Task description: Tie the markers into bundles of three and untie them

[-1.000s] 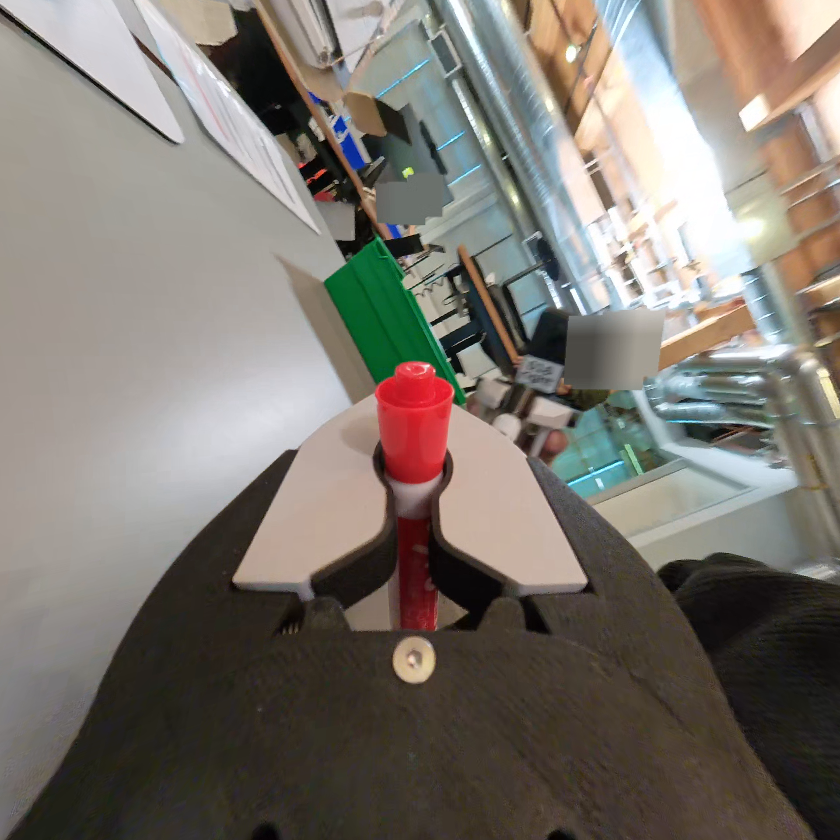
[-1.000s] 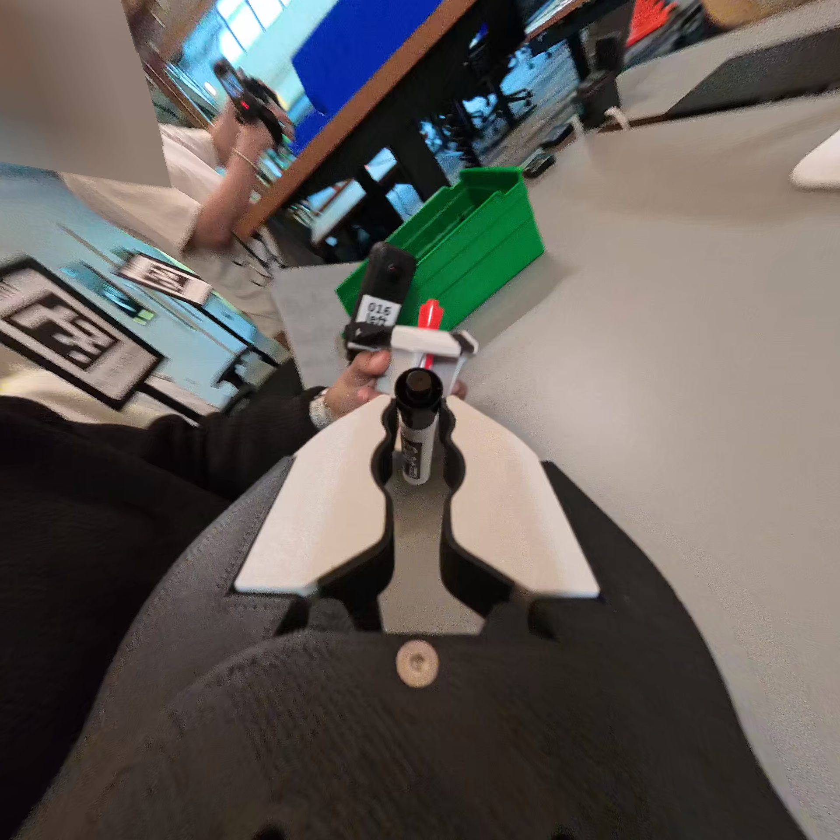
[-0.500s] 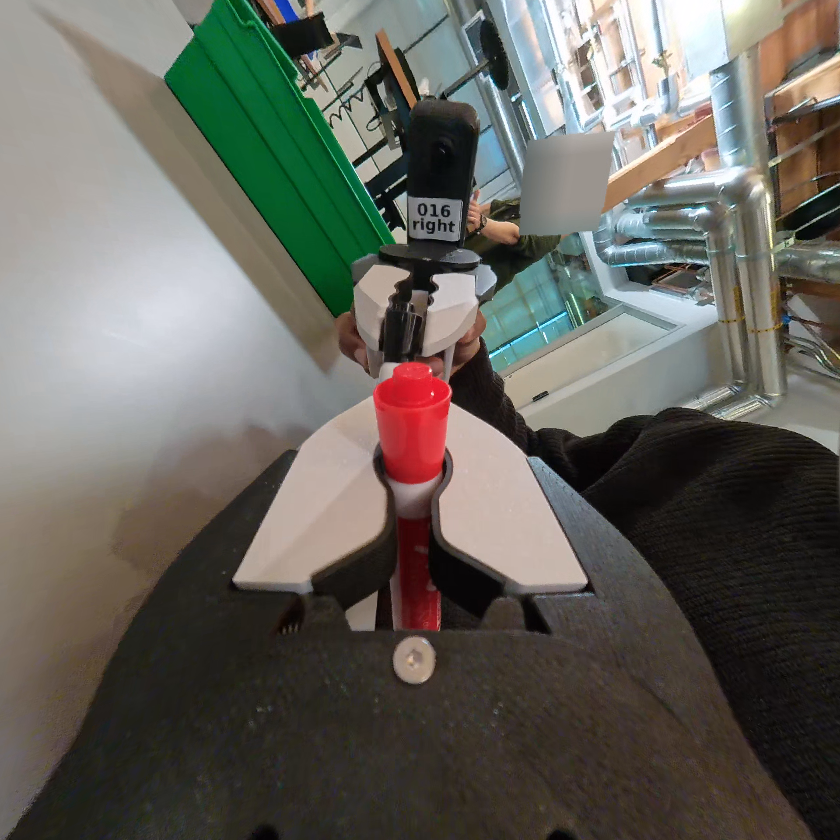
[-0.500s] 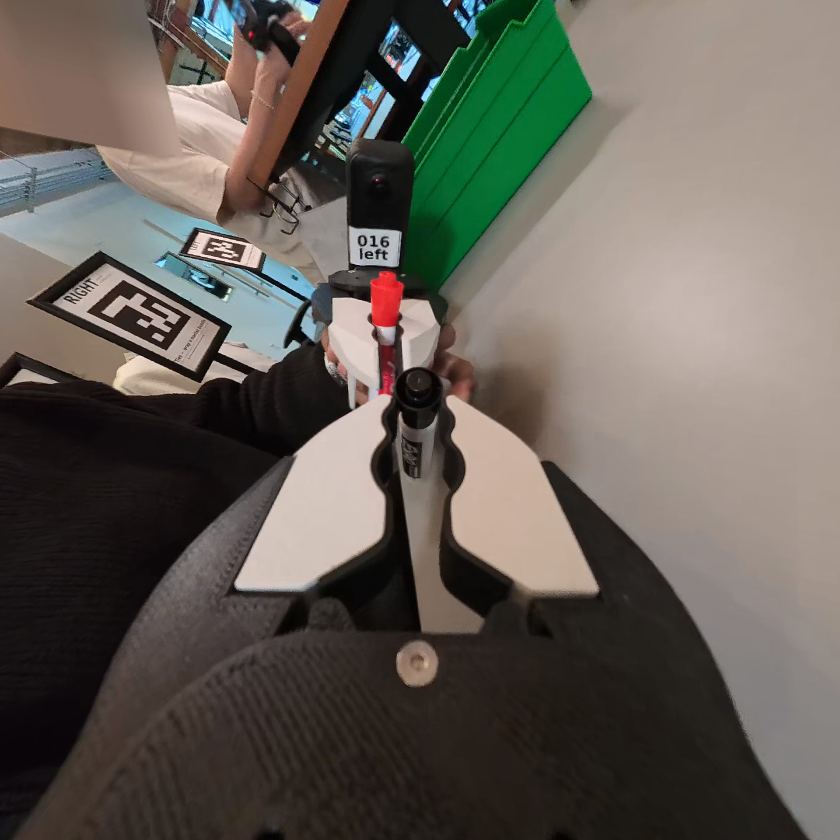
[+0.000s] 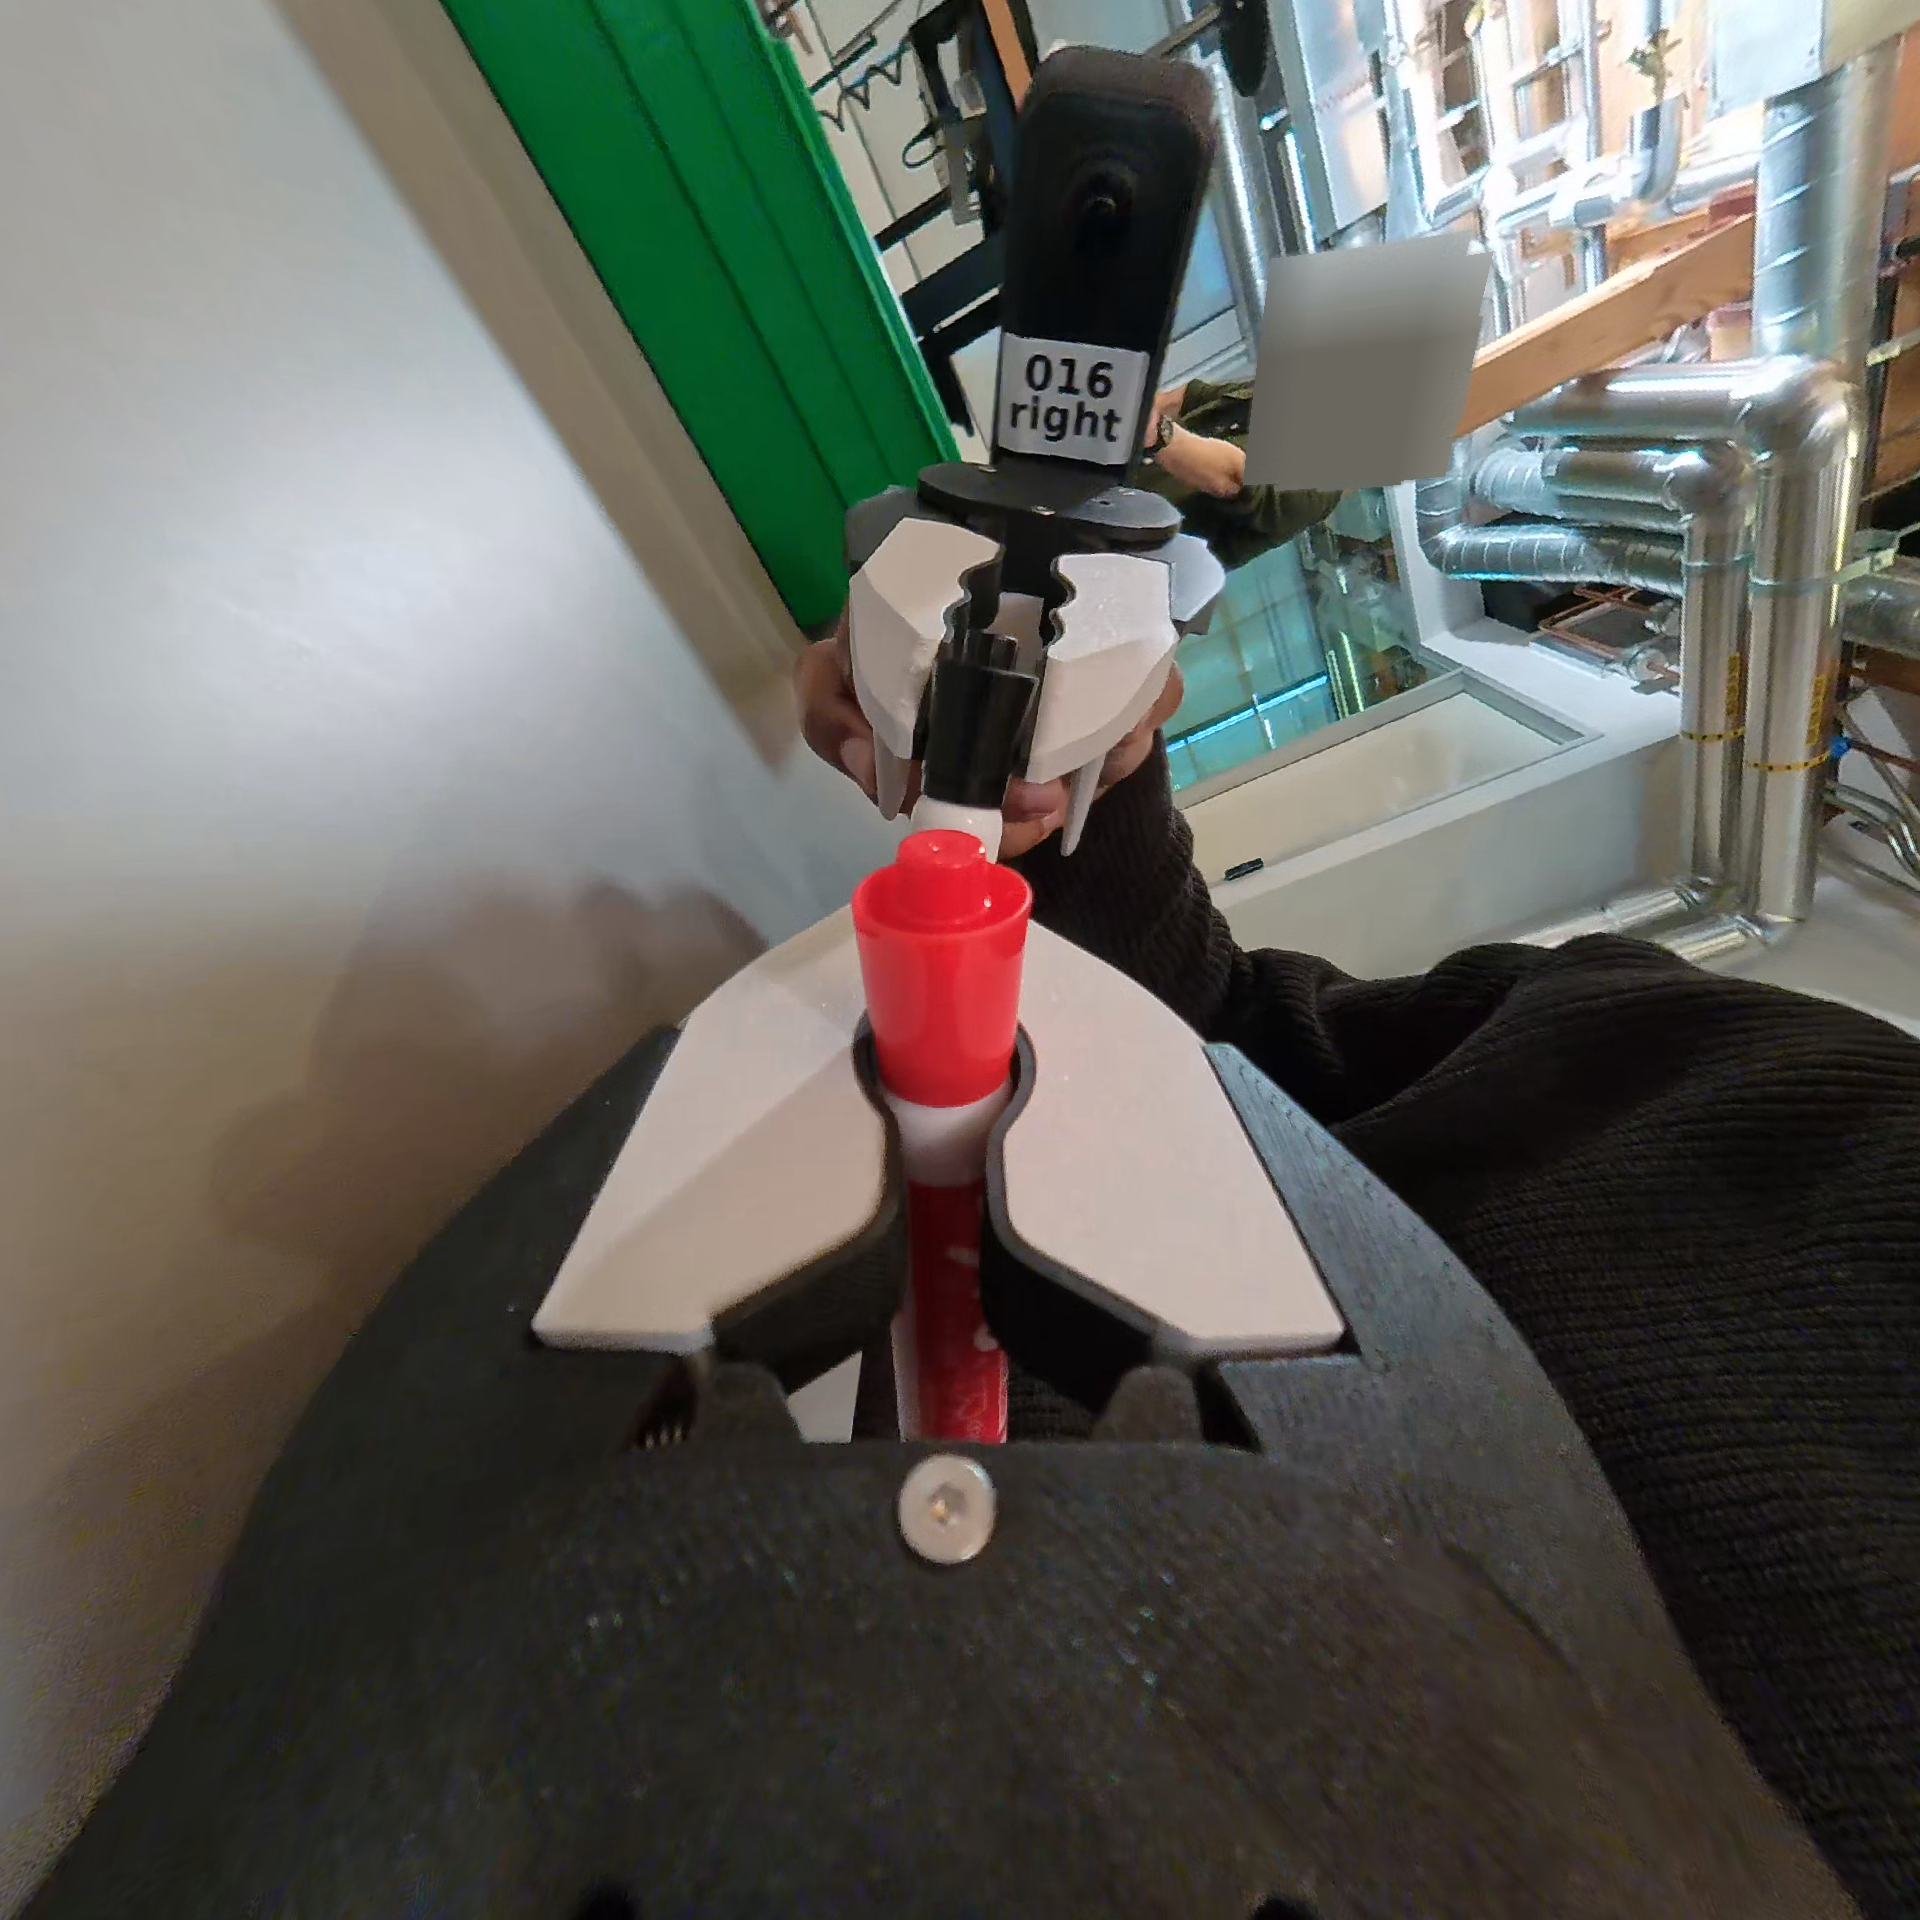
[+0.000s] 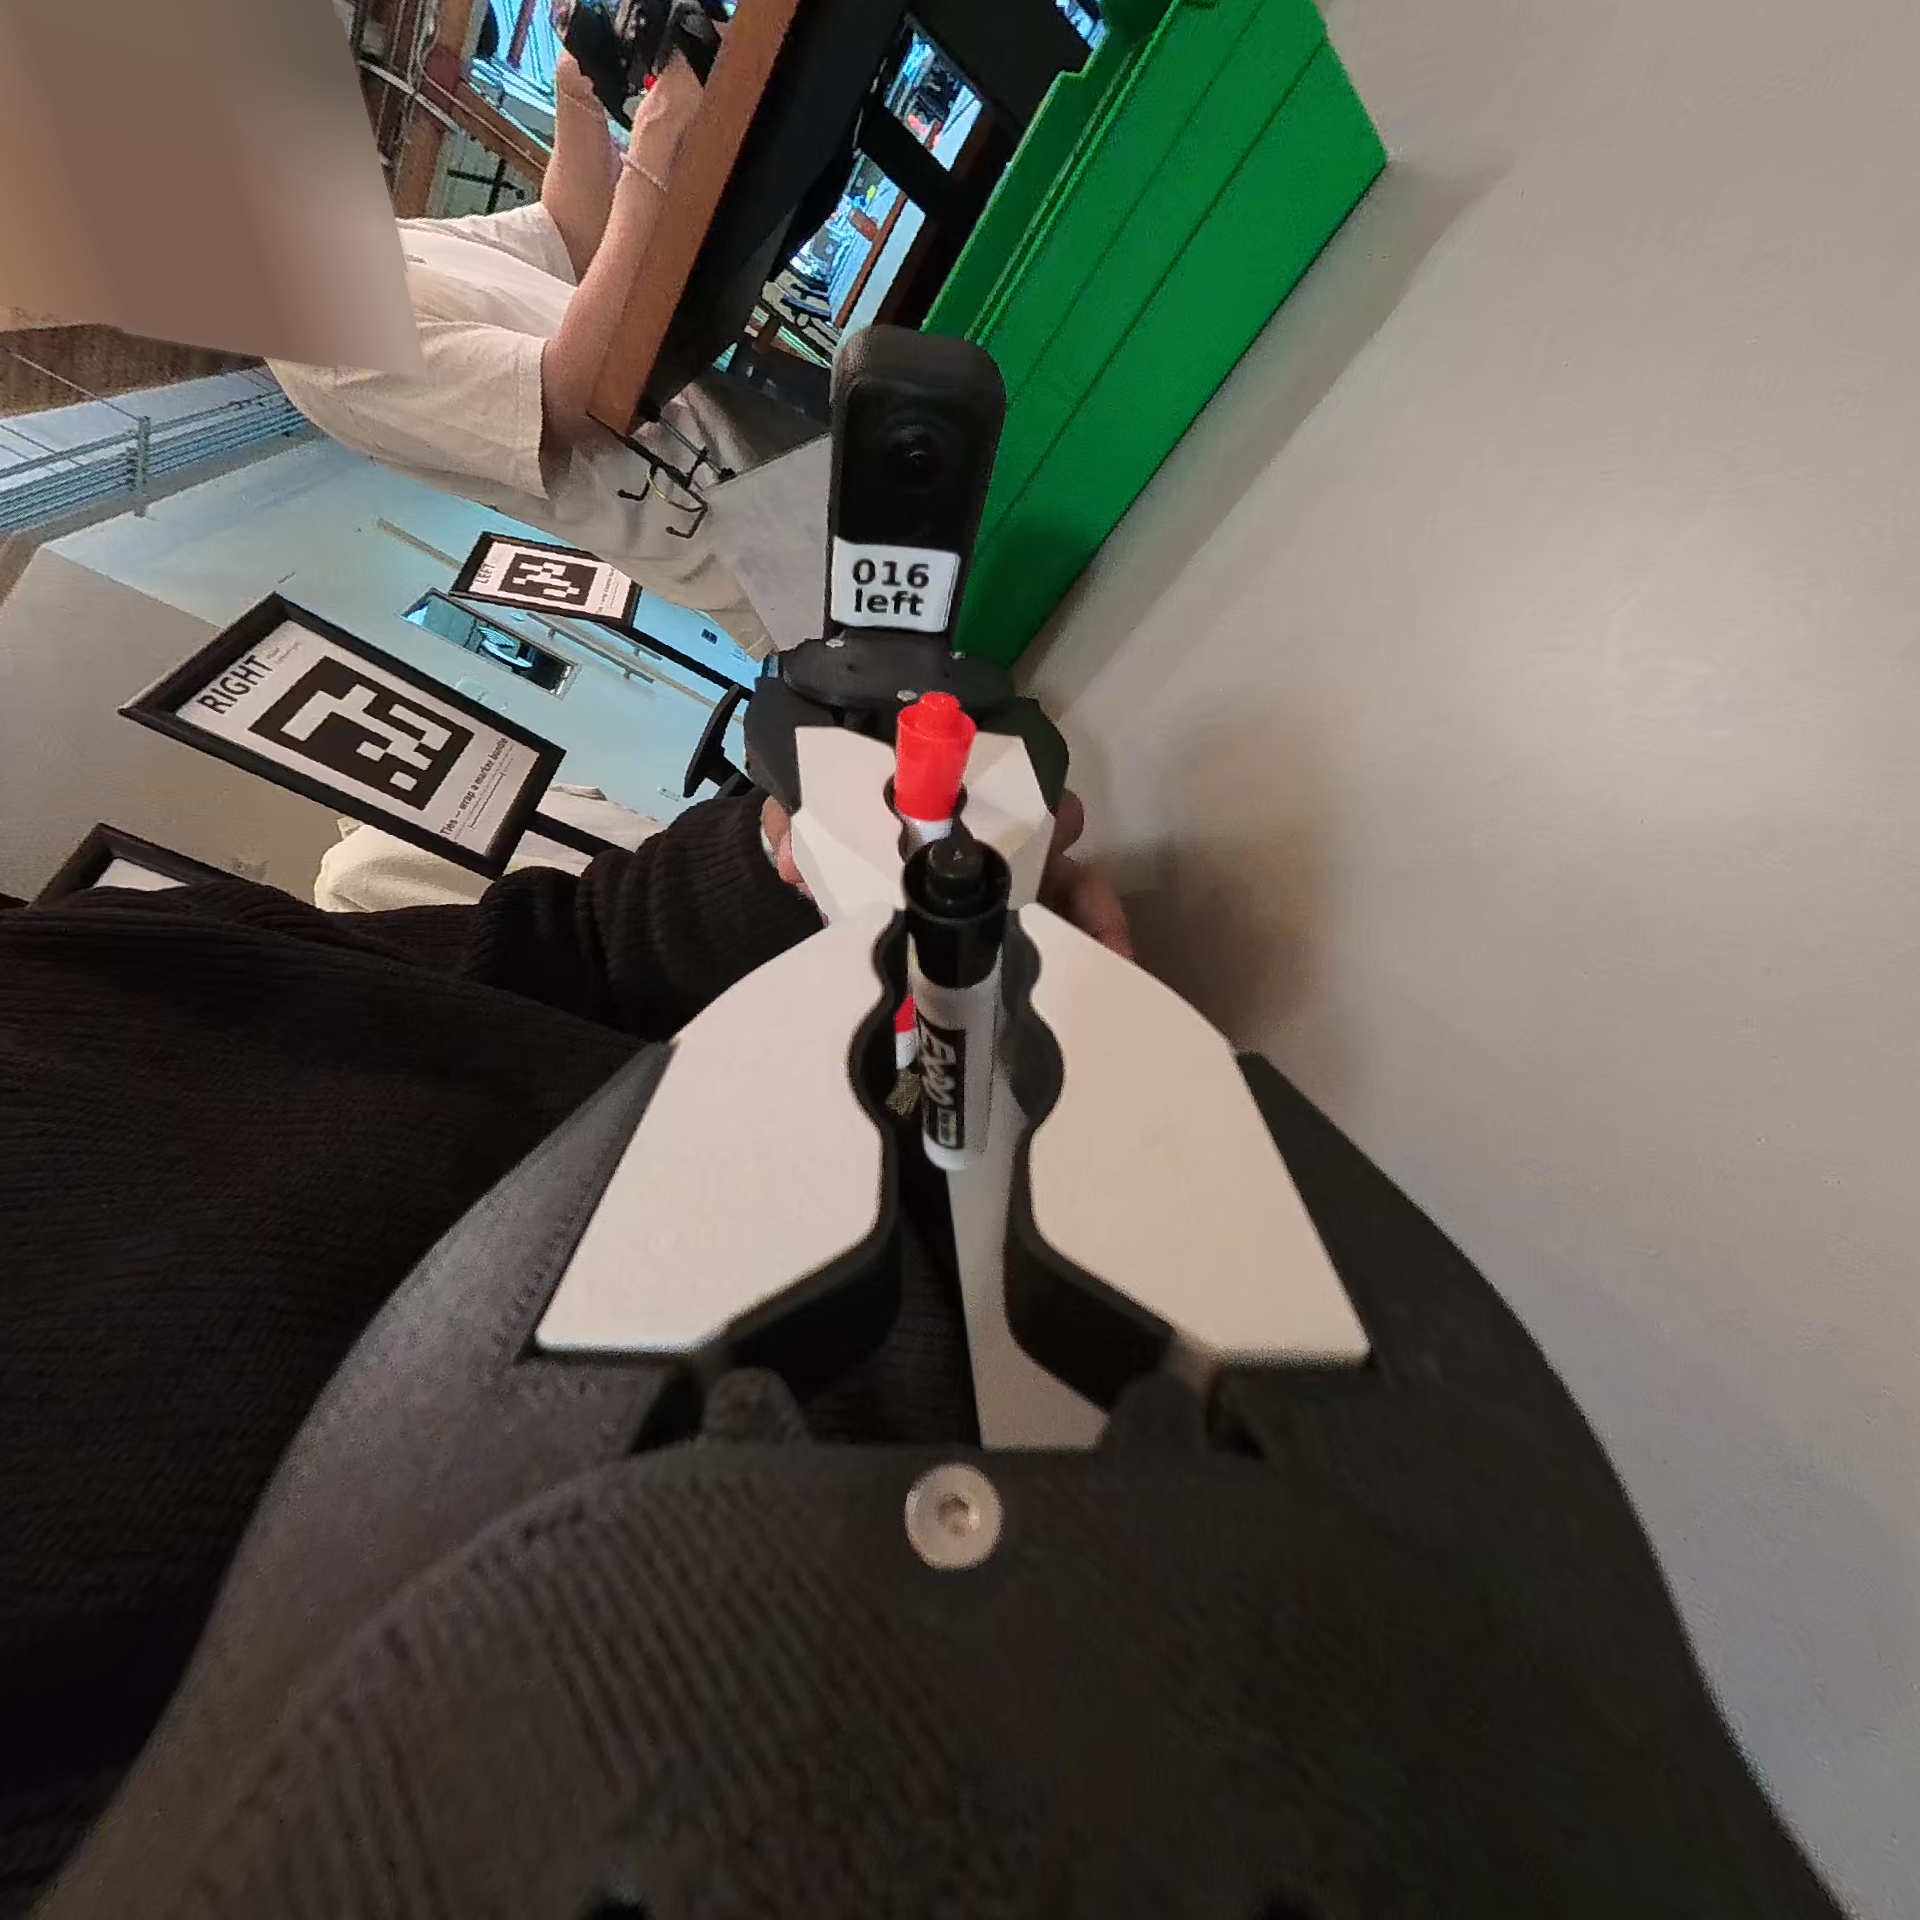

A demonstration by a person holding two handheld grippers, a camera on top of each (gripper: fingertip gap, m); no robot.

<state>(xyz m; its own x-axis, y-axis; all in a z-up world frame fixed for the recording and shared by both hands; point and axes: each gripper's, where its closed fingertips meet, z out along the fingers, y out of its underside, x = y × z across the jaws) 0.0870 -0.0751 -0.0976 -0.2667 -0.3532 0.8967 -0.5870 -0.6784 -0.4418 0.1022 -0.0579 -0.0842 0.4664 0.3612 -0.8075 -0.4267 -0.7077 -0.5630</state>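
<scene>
My left gripper (image 5: 943, 1070) is shut on a red marker (image 5: 940, 987), whose red cap sticks out past the fingertips. My right gripper (image 6: 954, 966) is shut on a black marker (image 6: 951, 1029), cap end forward. The two grippers face each other, tilted sideways above the grey table (image 6: 1558, 727). In the left wrist view the right gripper (image 5: 987, 727) holds the black marker (image 5: 971, 727) just beyond the red cap. In the right wrist view the left gripper (image 6: 925, 810) with the red marker (image 6: 932, 769) is just beyond the black cap. The marker tips are nearly touching.
A green bin (image 6: 1143, 312) stands on the table behind the grippers and also shows in the left wrist view (image 5: 707, 239). Black sleeves (image 5: 1558, 1247) hold both grippers. A person in white (image 6: 499, 343) sits at another desk. Framed marker signs (image 6: 343, 727) stand at left. My left and right fingertips are right by each other.
Both grippers have rolled and swung to face each other, then closed the distance. The markers' cap ends have come almost together. Both grips stay unchanged.
</scene>
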